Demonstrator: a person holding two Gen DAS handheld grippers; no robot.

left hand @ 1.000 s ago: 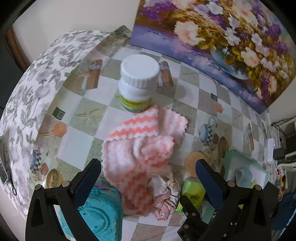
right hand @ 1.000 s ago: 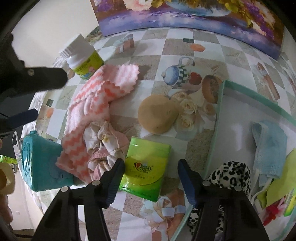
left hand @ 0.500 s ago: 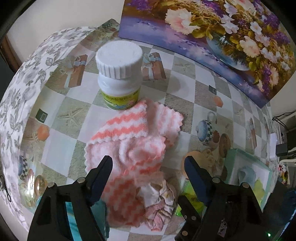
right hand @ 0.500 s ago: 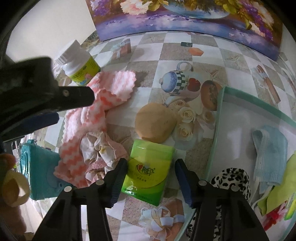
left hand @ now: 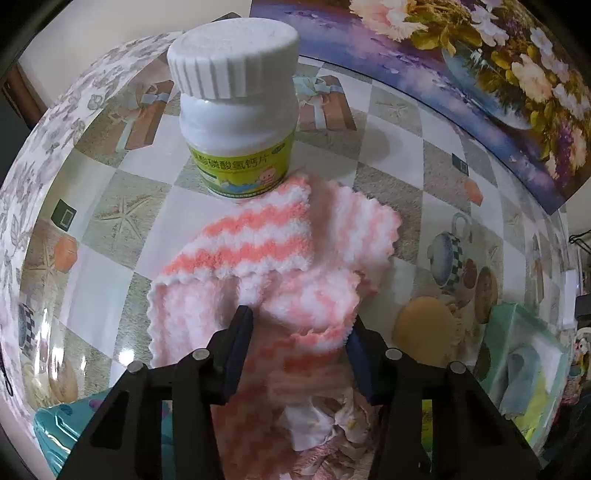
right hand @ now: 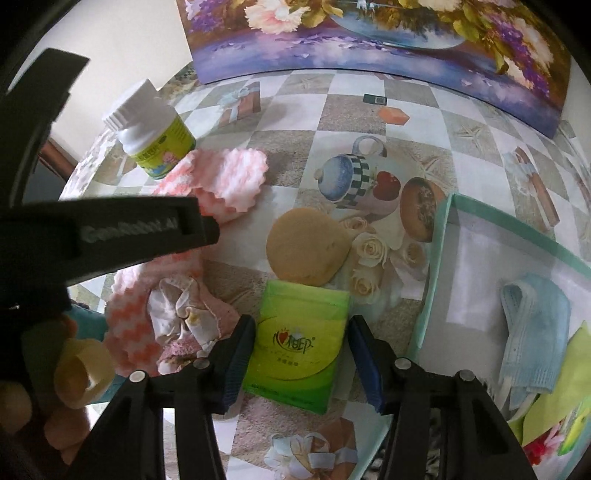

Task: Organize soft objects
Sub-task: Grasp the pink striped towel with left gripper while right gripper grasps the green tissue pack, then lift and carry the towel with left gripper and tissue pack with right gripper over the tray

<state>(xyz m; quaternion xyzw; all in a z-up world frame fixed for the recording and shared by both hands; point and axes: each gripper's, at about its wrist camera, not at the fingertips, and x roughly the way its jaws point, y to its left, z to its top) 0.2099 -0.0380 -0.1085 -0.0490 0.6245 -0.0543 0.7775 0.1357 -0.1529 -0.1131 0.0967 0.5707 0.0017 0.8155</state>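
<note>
Dropped closer onto fluffy pink-and-white striped cloth [left hand: 273,254], left gripper [left hand: 299,325] jaws closing around a fold for lifting; right gripper [right hand: 301,338] jaws spread, straddling green tissue pack [right hand: 301,339].

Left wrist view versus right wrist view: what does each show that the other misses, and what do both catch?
Only the left wrist view: the left gripper, jaws closing with a fold of the pink striped cloth between them.

Only the right wrist view: the right gripper straddling the green tissue pack, and the blue mask in the tray.

Both: cloth, white bottle, round sponge, floral painting.
</note>
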